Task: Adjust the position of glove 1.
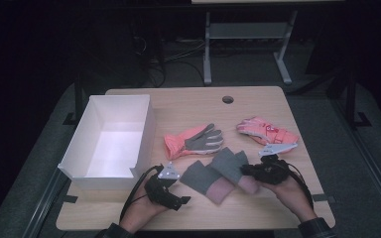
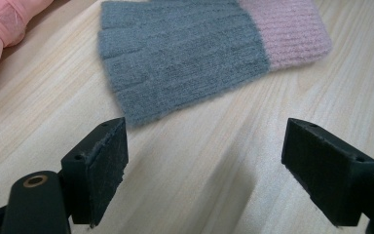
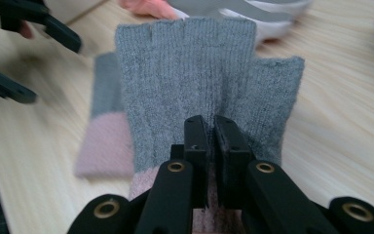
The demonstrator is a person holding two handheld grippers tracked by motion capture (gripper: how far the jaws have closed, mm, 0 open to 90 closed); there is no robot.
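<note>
Starting nearest the person, the left gripper point(image 1: 171, 191) rests low over the wooden table point(image 1: 258, 101) with its jaws spread wide and nothing between them; in the left gripper view the bare wood lies between the two black pads, and the flat grey-and-pink knit glove point(image 2: 195, 53) sits just beyond their tips. Across from it the right gripper point(image 1: 250, 170) has its jaws pinched almost shut on the second knit glove point(image 3: 199, 78), gripping a fold near where the grey body meets the pink cuff, so that this glove hangs raised and tilted, partly overlapping its mate on the table. Judging by this, one of the pair is picked up and the other is not yet touched. Farther back lie an orange work glove with a grey palm point(image 1: 193, 140) and, well apart to its right, another orange and white glove point(image 1: 267, 131), both untouched. At the far left stands the white box point(image 1: 144, 129), open and with nothing inside it. If the gloves are meant for that box, the work looks barely begun: no glove is stowed, one is in the grip, three remain on the table
</note>
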